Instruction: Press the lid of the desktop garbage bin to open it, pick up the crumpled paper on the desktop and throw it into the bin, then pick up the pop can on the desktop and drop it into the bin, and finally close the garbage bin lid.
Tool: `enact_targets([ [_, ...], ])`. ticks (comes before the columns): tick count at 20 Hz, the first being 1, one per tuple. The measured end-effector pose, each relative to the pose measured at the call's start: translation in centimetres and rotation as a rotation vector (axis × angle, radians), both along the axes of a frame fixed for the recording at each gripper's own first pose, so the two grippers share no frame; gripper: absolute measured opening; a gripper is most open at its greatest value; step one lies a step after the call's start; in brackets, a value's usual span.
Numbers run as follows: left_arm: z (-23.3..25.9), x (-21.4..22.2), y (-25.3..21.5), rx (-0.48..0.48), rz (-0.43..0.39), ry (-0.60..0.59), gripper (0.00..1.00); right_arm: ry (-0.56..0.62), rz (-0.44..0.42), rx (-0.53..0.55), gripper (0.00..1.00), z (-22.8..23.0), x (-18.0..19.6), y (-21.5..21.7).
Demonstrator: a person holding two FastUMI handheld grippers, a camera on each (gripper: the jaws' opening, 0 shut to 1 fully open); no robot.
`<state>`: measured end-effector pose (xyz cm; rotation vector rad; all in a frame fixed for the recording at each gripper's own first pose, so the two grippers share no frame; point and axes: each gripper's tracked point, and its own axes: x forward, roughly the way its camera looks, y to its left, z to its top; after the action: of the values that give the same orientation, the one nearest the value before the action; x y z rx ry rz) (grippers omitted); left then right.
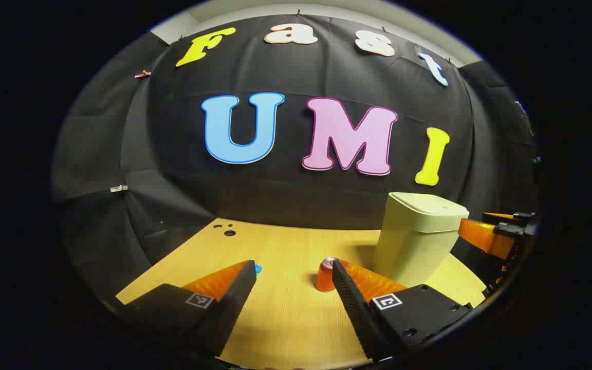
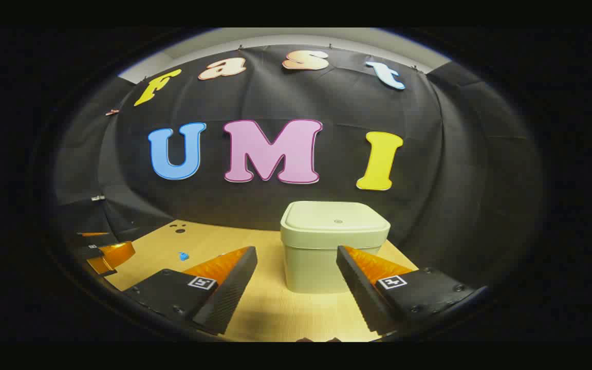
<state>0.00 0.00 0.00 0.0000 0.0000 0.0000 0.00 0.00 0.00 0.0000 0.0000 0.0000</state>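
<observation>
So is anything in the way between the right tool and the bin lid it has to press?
Nothing visible. In the right gripper view the open right tool faces the pale green garbage bin with bare wooden table between them. The bin lid is shut with nothing on it.

— What's on the table (image 1: 285, 313)?

— Pale wood top. A cream bin (image 1: 419, 234), lid shut, stands toward the right edge; an orange can (image 1: 325, 275) upright just beside it.

— Anything else?

— A small blue scrap (image 2: 183, 255) nearer the left side, and dark holes (image 1: 229, 232) by the far left corner.
</observation>
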Motion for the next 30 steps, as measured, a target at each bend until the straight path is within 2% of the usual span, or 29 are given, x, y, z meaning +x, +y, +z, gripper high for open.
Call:
enact_targets([
  [1, 0.0, 0.2, -0.2, 0.001, -0.004, 0.0, 0.96, 0.002, 0.001, 0.0, 0.96, 0.0, 0.1, -0.2],
  [11, -0.7, 1.0, -2.4, 0.024, -0.038, 0.027, 0.96, 0.025, 0.008, -0.027, 0.98, -1.1, -0.6, -1.3],
  [23, -1.7, 0.8, -3.6, 0.049, -0.065, 0.052, 0.96, 0.056, -0.014, 0.016, 0.96, -2.5, -0.8, -2.5],
  [27, -1.9, 0.7, -3.5, 0.047, -0.06, 0.054, 0.96, 0.077, 0.006, 0.021, 0.98, -3.1, -0.4, -2.1],
  [28, -1.9, 0.6, -3.4, 0.049, -0.056, 0.056, 0.96, 0.077, 0.005, 0.023, 0.97, -3.0, -0.4, -2.2],
  [29, -2.0, 0.5, -3.3, 0.049, -0.054, 0.059, 0.96, 0.074, 0.004, 0.022, 0.9, -2.9, -0.4, -2.2],
  [30, -2.2, 0.6, -3.4, 0.05, -0.054, 0.063, 0.96, 0.069, 0.004, 0.019, 0.77, -2.7, -0.3, -2.1],
])
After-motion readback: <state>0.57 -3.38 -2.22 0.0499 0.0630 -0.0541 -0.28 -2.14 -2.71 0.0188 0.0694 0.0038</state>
